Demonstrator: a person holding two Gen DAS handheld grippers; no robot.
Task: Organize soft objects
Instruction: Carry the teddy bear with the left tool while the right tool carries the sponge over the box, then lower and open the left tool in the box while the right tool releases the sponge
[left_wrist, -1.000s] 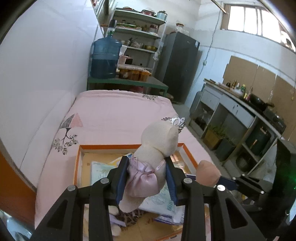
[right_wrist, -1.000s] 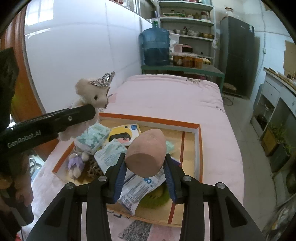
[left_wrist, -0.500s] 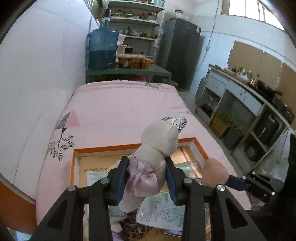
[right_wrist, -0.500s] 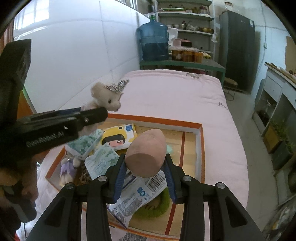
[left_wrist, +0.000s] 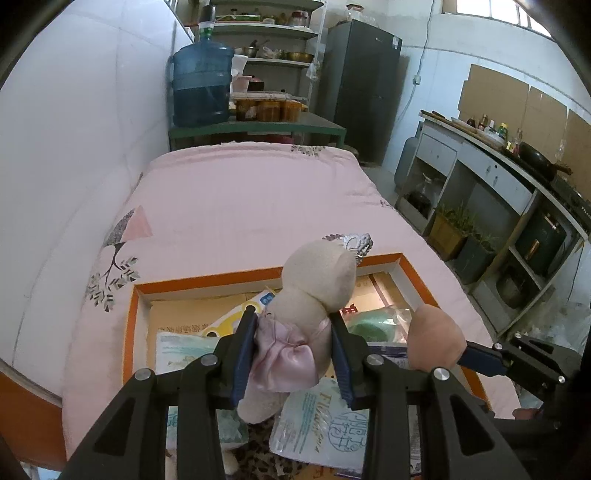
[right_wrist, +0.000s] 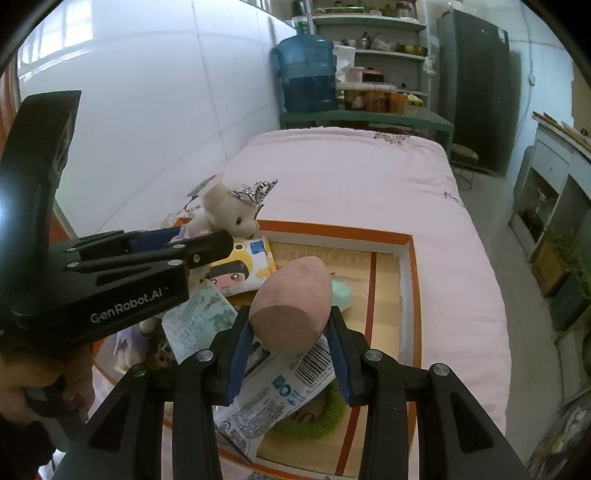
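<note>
My left gripper (left_wrist: 291, 350) is shut on a cream plush bear (left_wrist: 314, 280) with a pink satin dress and a silver crown, held above the orange-rimmed box (left_wrist: 130, 314). The bear also shows in the right wrist view (right_wrist: 232, 214), with the left gripper (right_wrist: 207, 243) beside it. My right gripper (right_wrist: 290, 332) is shut on a pink egg-shaped sponge (right_wrist: 291, 302), held above the box (right_wrist: 413, 295). The sponge also shows in the left wrist view (left_wrist: 434, 341). The box holds tissue packs (right_wrist: 199, 321), a yellow cartoon pack (right_wrist: 240, 273), a wipes packet (right_wrist: 280, 398) and a green knitted item (right_wrist: 314, 417).
The box lies on a pink quilted bed (left_wrist: 240, 199) against a white wall (left_wrist: 74, 129). Beyond the bed stand a green table with a blue water jug (left_wrist: 201, 85), shelves and a dark fridge (left_wrist: 358, 96). A kitchen counter (left_wrist: 498, 162) runs along the right.
Both grippers have moved forward over the box, each still holding its object. The bear in the left gripper now sits lower and further over the box in the right wrist view.
</note>
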